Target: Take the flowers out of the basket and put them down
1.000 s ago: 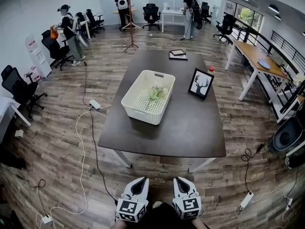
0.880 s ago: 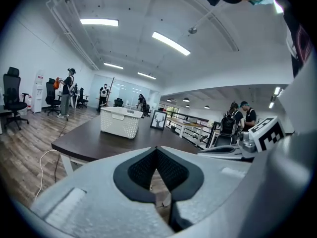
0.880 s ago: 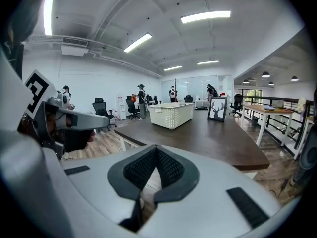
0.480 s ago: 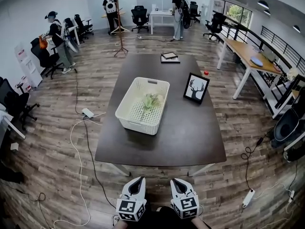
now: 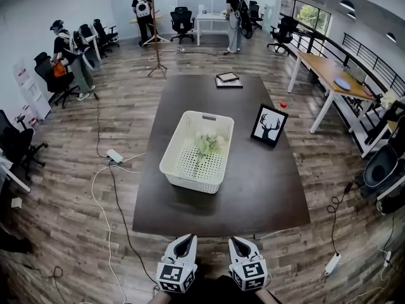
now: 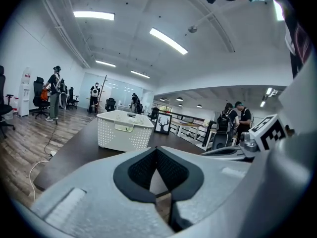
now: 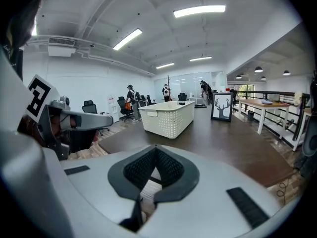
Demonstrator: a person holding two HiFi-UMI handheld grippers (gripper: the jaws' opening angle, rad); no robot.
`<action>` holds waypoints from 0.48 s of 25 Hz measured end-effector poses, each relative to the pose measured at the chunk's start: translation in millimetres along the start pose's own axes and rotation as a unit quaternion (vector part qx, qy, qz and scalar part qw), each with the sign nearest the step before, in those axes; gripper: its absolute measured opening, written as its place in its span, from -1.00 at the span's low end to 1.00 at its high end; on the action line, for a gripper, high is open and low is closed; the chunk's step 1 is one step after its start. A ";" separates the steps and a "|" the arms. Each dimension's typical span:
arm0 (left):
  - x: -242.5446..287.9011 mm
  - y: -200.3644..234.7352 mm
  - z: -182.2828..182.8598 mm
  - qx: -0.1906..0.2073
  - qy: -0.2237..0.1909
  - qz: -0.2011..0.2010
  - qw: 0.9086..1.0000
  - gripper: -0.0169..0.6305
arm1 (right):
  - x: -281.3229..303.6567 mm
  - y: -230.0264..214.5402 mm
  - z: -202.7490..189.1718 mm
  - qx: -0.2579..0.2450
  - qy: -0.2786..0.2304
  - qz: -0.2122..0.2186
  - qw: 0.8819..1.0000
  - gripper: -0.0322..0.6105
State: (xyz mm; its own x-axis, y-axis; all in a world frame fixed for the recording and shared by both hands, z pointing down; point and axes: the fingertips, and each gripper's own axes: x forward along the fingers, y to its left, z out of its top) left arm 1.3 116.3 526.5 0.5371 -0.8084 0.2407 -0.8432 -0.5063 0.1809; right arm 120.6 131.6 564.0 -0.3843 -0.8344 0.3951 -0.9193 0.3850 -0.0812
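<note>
- The table (image 5: 253, 195) fills more of the head view than a second ago, and its near edge now lies just ahead of both grippers. The person has walked up to it.
- The basket (image 5: 193, 177) has not shifted on the table. It stands around the middle, a little toward the left edge, with the flowers (image 5: 207, 143) lying in its far half.
- The left gripper (image 5: 186, 239) is held low before the near edge. Its own view shows the jaws together with nothing between them.
- The right gripper (image 5: 237, 240) hangs beside it, likewise closed and empty.
- Judged from this, the approach is nearly done but the task proper is not begun. The flowers are untouched, and a gripper must open and reach over the basket rim.
- Count on the table:
  - one white basket
  - one bunch of flowers, its stems too small to number
  - one framed deer picture (image 5: 268, 125) near the right edge
  - one small red thing (image 5: 283, 104) by the right edge beyond the picture
  - one flat dark tablet or book (image 5: 228, 79) at the far edge
- There are two grippers, both closed and neither holding anything.
- Three people stand well beyond the table's far edge in the head view.
</note>
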 end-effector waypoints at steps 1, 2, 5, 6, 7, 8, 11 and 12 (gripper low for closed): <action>3.5 6.6 2.1 -0.001 0.001 -0.003 1.000 -0.92 | 6.4 2.0 2.6 0.004 0.000 -0.001 1.000 -0.88; 6.9 13.2 4.5 -0.002 0.003 -0.006 1.000 -0.92 | 13.0 3.9 5.5 0.009 -0.001 -0.002 1.000 -0.88; 16.1 32.5 12.2 -0.002 0.008 -0.018 1.000 -0.92 | 31.2 7.2 16.6 0.037 -0.011 -0.009 0.999 -0.88; 19.0 39.0 14.8 -0.002 0.009 -0.021 1.000 -0.92 | 36.7 7.4 20.9 0.044 -0.015 -0.013 0.999 -0.88; 21.8 45.7 17.4 -0.002 0.009 -0.025 1.000 -0.92 | 42.3 7.6 24.7 0.049 -0.018 -0.019 0.998 -0.88; 24.3 52.5 19.8 -0.002 0.010 -0.029 1.000 -0.92 | 48.0 8.3 27.5 0.050 -0.018 -0.025 0.998 -0.88; 30.4 71.5 26.5 -0.001 0.009 -0.038 0.999 -0.92 | 64.2 11.2 33.9 0.054 -0.018 -0.040 0.998 -0.88; 32.5 77.1 28.7 0.001 0.008 -0.041 0.999 -0.92 | 68.9 11.6 37.1 0.057 -0.021 -0.045 0.997 -0.88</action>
State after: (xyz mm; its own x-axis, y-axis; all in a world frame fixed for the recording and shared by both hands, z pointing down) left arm -47.0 42.3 520.8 0.6049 -0.7589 0.2412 -0.7962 -0.5711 0.1998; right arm 80.4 64.0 556.4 -0.3005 -0.8806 0.3664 -0.9531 0.2622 -0.1515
